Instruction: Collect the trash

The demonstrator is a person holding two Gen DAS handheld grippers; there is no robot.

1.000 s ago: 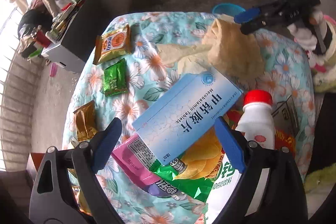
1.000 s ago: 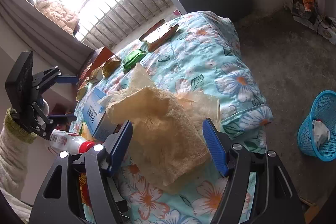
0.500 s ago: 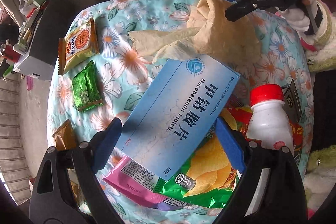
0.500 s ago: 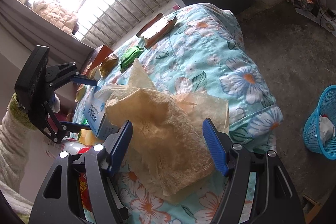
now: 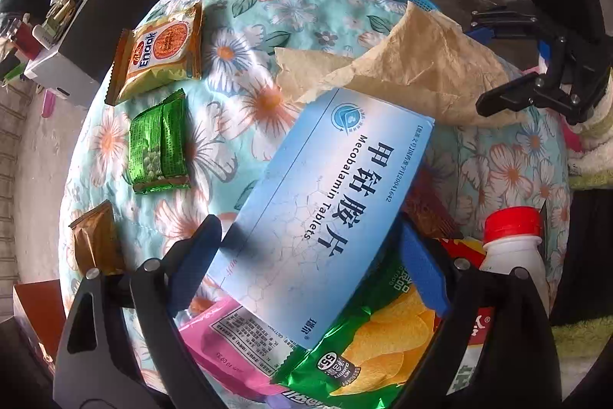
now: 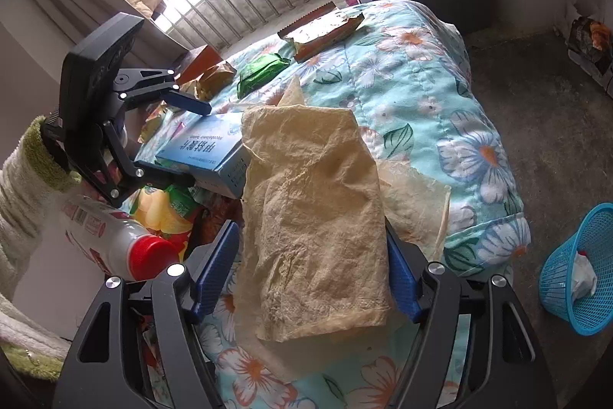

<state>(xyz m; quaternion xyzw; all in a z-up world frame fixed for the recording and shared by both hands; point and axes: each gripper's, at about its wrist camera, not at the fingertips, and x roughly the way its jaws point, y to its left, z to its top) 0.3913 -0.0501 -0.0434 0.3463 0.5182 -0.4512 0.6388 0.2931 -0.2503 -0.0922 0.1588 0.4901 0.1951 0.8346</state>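
Straddling a blue tablet box atop snack bags on the floral quilt, the left gripper stands spread, while the right gripper, its jaws opening, flanks a crumpled tan paper bag beside the box.

Left wrist view looked steeply down, close over the blue tablet box lying between its own fingers. Right wrist view looked obliquely down, close over the crumpled brown paper between its fingers, facing the window bars beyond. Both views shared box, paper, red-capped bottle and floral quilt.
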